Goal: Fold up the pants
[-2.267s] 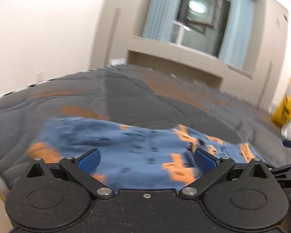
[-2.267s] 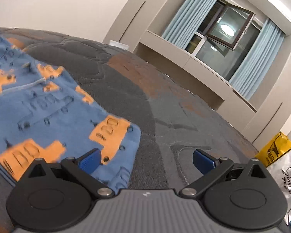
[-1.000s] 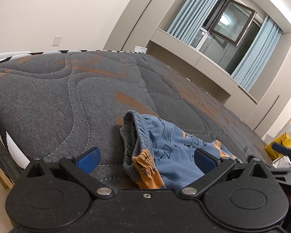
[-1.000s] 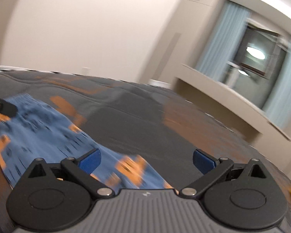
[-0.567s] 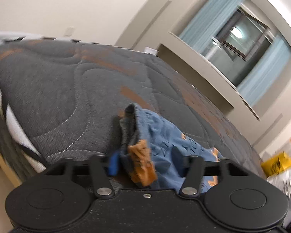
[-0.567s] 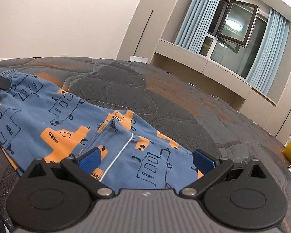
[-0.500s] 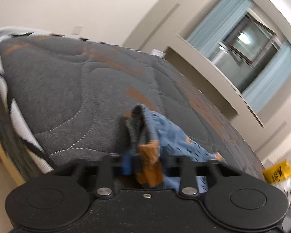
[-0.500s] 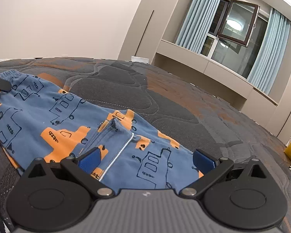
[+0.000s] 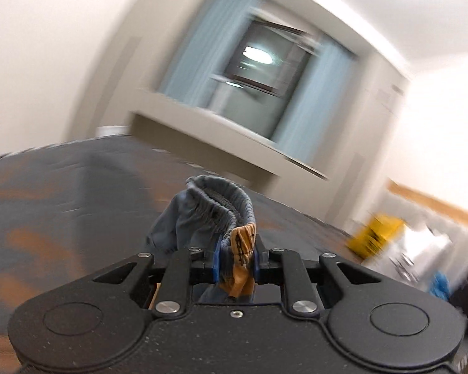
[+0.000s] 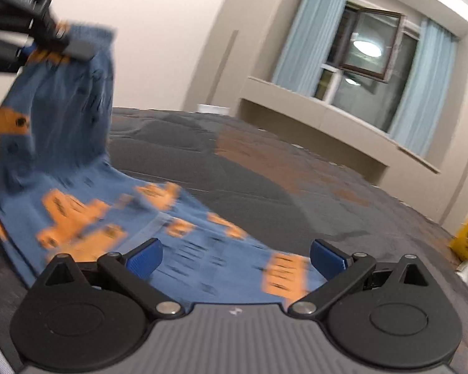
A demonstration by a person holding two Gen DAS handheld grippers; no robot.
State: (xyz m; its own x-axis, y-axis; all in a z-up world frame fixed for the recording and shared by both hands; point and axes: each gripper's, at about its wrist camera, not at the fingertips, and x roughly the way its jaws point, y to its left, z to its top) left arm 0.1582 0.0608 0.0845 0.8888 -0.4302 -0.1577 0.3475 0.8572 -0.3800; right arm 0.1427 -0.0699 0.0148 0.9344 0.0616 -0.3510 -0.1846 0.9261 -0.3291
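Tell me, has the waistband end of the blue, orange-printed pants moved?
Yes. The waistband, clamped in the left gripper, has risen off the grey quilted mattress.

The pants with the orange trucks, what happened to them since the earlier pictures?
The left claw has just been closing and now pinches the waistband of the pants. It has lifted that end up off the bed, so the fabric hangs from it. The right claw is open as before, low over the other end, which lies flat on the bed as it did.
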